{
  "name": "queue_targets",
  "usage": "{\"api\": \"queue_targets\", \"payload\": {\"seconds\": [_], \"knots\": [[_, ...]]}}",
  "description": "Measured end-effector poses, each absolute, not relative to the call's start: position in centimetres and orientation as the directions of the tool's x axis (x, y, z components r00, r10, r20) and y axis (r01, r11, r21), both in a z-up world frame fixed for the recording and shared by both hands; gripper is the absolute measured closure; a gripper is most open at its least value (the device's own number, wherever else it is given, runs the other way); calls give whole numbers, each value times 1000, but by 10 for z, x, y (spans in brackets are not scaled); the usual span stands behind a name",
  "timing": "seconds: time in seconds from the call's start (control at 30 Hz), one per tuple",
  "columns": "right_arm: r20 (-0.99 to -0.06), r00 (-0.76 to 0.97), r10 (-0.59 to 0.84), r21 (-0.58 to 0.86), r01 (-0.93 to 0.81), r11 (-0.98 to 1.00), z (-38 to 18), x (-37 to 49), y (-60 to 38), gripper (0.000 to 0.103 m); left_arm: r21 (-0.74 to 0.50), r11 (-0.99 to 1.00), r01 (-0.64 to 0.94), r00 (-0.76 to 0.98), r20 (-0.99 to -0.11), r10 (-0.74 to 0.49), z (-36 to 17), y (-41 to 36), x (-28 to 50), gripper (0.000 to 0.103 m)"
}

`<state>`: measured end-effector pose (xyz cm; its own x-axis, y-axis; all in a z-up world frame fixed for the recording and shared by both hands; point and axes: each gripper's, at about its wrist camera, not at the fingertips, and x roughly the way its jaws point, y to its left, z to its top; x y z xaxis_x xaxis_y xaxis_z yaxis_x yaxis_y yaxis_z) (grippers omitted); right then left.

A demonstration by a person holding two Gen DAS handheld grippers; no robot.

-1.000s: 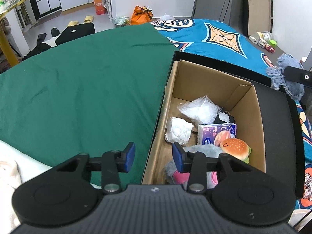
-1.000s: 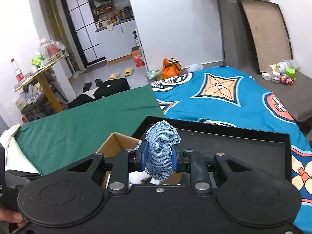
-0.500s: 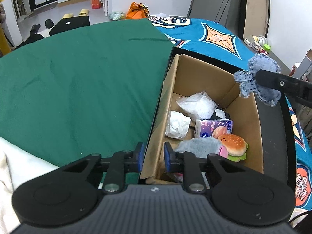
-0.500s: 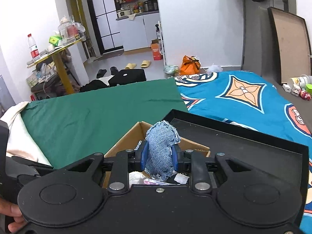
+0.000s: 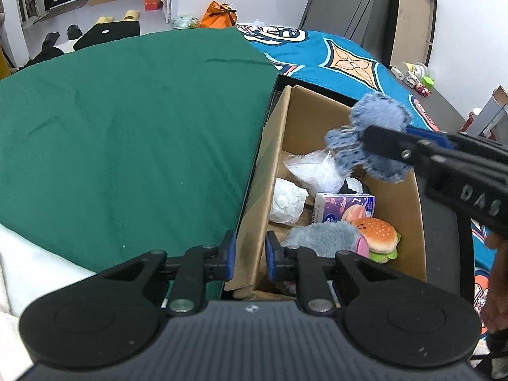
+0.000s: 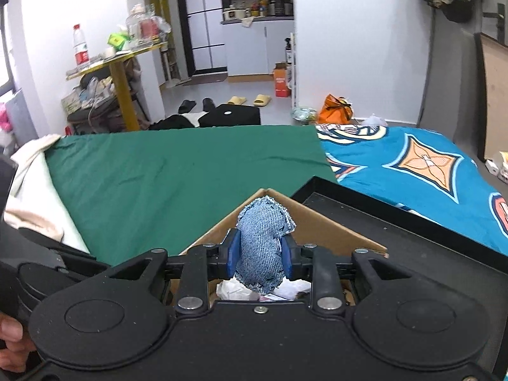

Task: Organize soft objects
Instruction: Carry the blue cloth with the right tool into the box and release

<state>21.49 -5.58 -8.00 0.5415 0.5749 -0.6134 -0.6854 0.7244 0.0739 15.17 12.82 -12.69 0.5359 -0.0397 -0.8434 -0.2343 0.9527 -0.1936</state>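
Holding one denim piece (image 6: 262, 247) | one cardboard box (image 5: 320, 117) | two hand-held grippers

Raised letters "DAS" on the right tongs (image 5: 374, 141) body, other print too blurred

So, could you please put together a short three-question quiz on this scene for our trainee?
1. True or false: the right gripper holds the denim piece.
2. What does the left gripper straddle? A) a slipper B) the cardboard box wall C) a bottle
3. Fill in: the burger toy lies inside the ____.

Key: 1 true; 2 B, though whether it is actually clamped on the wall is unclear; 3 box.
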Motion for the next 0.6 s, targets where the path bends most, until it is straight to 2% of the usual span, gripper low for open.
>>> {"api": "queue_targets", "payload": {"seconds": [0.1, 0.17, 0.27, 0.6], "knots": [[-612, 535, 583, 49, -710, 703, -84, 210, -46, 69, -198, 952, -232, 533, -845, -46, -129, 129, 153, 85], [-615, 527, 586, 32, -726, 687, -88, 206, -41, 52, -202, 952, -232, 533, -844, -49, -129, 131, 153, 85], [-635, 475, 610, 37, -770, 637, -90, 201, -35, 46, -206, 951, -232, 532, -845, -53, -129, 132, 153, 85], [-682, 480, 551, 85, -696, 713, -83, 204, -62, 46, -220, 948, -232, 532, -844, -65, -122, 130, 146, 85]]}}
